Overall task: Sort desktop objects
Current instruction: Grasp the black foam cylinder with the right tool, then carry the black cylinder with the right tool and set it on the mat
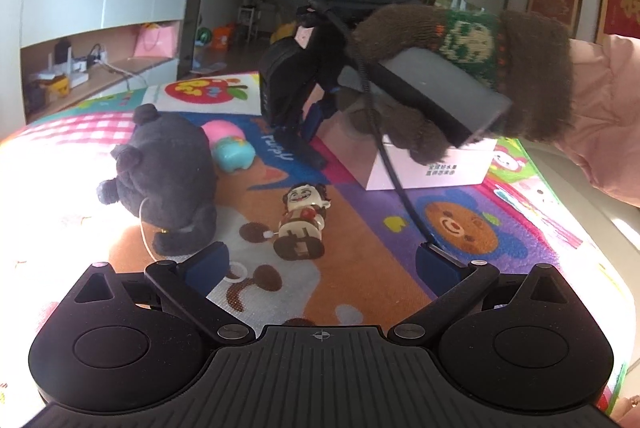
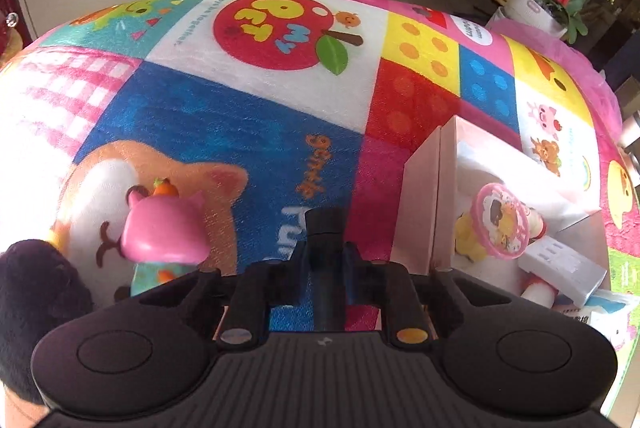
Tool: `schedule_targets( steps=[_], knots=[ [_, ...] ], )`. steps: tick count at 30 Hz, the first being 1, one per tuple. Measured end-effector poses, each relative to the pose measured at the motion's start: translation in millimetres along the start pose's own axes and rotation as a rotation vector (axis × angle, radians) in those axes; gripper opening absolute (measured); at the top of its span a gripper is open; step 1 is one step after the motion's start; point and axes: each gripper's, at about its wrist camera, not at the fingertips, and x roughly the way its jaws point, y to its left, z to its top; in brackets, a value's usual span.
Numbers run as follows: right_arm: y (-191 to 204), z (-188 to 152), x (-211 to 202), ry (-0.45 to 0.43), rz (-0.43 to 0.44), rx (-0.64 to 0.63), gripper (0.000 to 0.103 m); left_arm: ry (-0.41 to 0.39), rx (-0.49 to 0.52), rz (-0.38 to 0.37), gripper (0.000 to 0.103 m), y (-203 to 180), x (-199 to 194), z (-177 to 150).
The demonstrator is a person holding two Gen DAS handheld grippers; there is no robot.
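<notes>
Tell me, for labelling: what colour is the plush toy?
Dark grey plush toy, clearest in the left wrist view.

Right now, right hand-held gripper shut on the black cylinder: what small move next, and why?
Probably lift and swing it over the pink box: the right hand-held gripper grips the black cylinder, and the open box beside it already holds items.
</notes>
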Motion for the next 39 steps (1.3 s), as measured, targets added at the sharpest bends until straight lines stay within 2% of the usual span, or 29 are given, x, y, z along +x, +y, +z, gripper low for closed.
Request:
schedule_targets(
  steps=[5, 9, 12, 15, 16, 18, 20, 22, 24, 27, 29, 33, 35, 37, 39],
  knots=[
    [4.3, -54.6, -37.8, -0.016, 0.132, -0.083, 0.017, 0.007, 0.015, -0.001, 0.102, -1.2, 1.4, -0.4],
    [-11.3, -109.6, -68.5, -0.058, 0.204, -0.109, 0.017, 0.017, 0.038, 0.005, 0.102, -5.4, 3.0, -1.2],
    [-34.2, -151.0, -84.3, -0.107, 0.165, -0.099, 0.017, 0.029, 0.061, 0.02, 0.102, -10.0, 6.2, -1.3],
    [-51.3, -190.0, -91.4, -0.22, -0.019, -0.124, 0.019, 0.052, 0.084, 0.042, 0.102, -15.0, 11.4, -0.7],
    [-60.6, -198.9, -91.9, -0.241, -0.038, -0.097, 0.024, 0.059, 0.095, 0.051, 0.102, -17.5, 13.1, -0.6],
    [-89.2, -211.3, -92.7, -0.265, 0.009, 0.043, 0.036, 0.07, 0.113, 0.059, 0.102, -23.2, 15.6, -0.7],
    [-121.3, -221.0, -92.4, -0.298, 0.073, 0.218, 0.071, 0.085, 0.122, 0.05, 0.102, -29.3, 19.1, -0.9],
    [-150.6, -227.2, -88.9, -0.353, 0.104, 0.382, 0.084, 0.095, 0.144, 0.048, 0.102, -38.4, 21.6, -3.4],
    [-170.1, -223.8, -81.8, -0.378, 0.118, 0.477, 0.086, 0.095, 0.166, 0.045, 0.102, -44.9, 23.8, -4.5],
    [-189.0, -207.9, -68.2, -0.41, 0.123, 0.546, 0.086, 0.094, 0.198, 0.057, 0.102, -51.1, 24.4, -7.2],
    [-192.8, -199.9, -62.4, -0.442, 0.126, 0.553, 0.097, 0.094, 0.19, 0.055, 0.102, -49.7, 24.8, -7.6],
    [-183.0, -190.1, -54.7, -0.501, 0.073, 0.526, 0.101, 0.111, 0.16, 0.058, 0.102, -45.5, 27.0, -6.3],
    [-179.3, -190.1, -54.0, -0.511, 0.079, 0.502, 0.103, 0.117, 0.157, 0.06, 0.102, -45.3, 27.6, -6.2],
    [-179.4, -195.5, -56.6, -0.523, 0.157, 0.471, 0.103, 0.127, 0.159, 0.062, 0.102, -45.7, 29.1, -5.7],
    [-182.2, -203.5, -62.9, -0.521, 0.284, 0.436, 0.103, 0.137, 0.161, 0.068, 0.102, -46.1, 30.5, -5.4]
  ],
)
